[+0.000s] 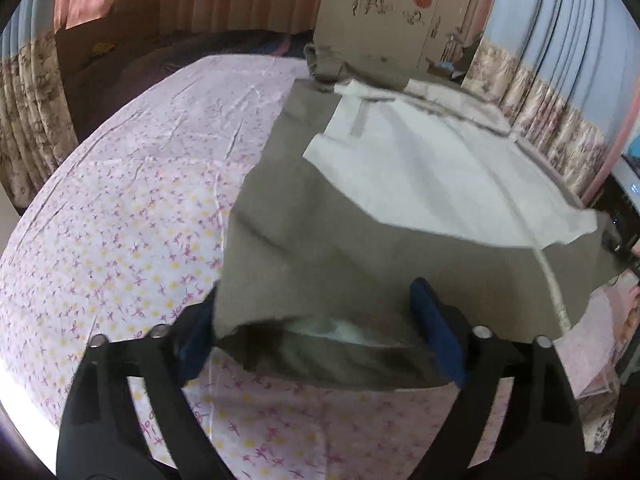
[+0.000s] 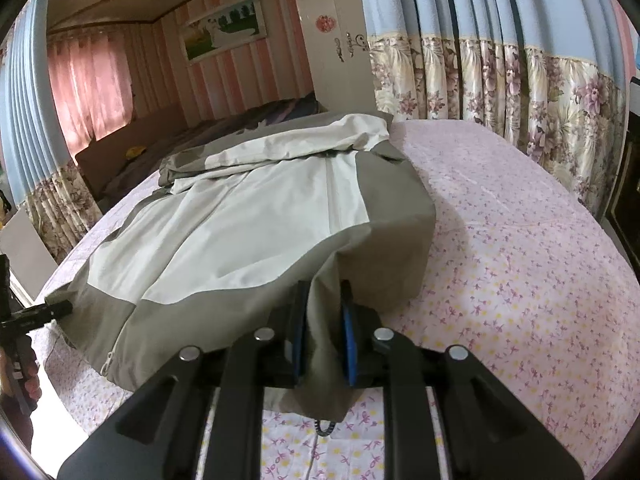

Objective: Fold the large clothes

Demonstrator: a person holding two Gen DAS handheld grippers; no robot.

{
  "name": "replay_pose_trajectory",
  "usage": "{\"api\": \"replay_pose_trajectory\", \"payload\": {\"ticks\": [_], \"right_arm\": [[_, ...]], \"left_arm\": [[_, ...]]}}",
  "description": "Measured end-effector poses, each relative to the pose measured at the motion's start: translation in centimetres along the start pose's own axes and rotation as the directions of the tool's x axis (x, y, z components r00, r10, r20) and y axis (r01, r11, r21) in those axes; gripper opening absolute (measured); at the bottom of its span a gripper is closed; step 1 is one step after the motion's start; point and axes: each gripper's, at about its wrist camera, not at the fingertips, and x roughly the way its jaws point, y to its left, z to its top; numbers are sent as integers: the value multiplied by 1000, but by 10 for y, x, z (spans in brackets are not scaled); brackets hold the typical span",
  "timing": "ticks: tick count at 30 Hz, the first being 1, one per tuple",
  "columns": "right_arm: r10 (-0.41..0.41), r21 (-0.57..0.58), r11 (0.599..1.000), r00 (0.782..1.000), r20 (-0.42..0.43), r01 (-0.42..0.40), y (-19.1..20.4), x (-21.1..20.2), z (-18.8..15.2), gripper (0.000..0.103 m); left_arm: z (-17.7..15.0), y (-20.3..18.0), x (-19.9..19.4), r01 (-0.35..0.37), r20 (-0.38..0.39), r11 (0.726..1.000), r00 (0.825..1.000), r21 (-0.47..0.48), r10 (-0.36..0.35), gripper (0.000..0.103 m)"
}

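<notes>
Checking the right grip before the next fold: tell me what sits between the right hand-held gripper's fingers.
A bunched fold of the jacket, grey hem fabric, sits pinched between the right hand-held gripper's blue pads; this shows in the right wrist view.

Jacket (image 2: 256, 216) spread on the bed (image 2: 520, 248), wardrobe (image 2: 340, 36) and curtains (image 2: 500, 80) behind.

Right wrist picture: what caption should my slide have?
Right tool pinching the grey-and-white jacket's hem on a pink flowered bedsheet.
</notes>
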Motion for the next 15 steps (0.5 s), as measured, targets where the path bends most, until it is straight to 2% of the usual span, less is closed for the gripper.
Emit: {"api": "replay_pose_trajectory", "payload": {"ticks": [2,3,5,6,8,10,15], "right_arm": [[6,2,1000,1000,-14,-6,-2,4,0,17],[8,4,1000,1000,-20,-8,-2,7,1,17],[11,2,1000,999,-31,-11,-2,11,1,17],[4,-10,1000,999,-35,-5,0,13,1,17],[-13,-35,999,999,-33,12,3,13,2,15],[-41,-64,997,999,-23,39,9,13,3,11],[-62,-77,995,998,33,64,13,4,20,7]], "left_arm": [[6,6,3,64,-8,998,998,-24,-64,63],[8,8,6,73,-16,997,997,-29,-74,57],[16,7,15,68,-39,997,997,-20,-69,42],[19,3,17,57,-43,998,997,0,-57,37],[28,-11,17,46,-38,997,998,62,-44,14],[38,-26,15,41,-20,993,999,110,-39,9],[74,-50,6,61,46,985,997,158,-69,8]]}}
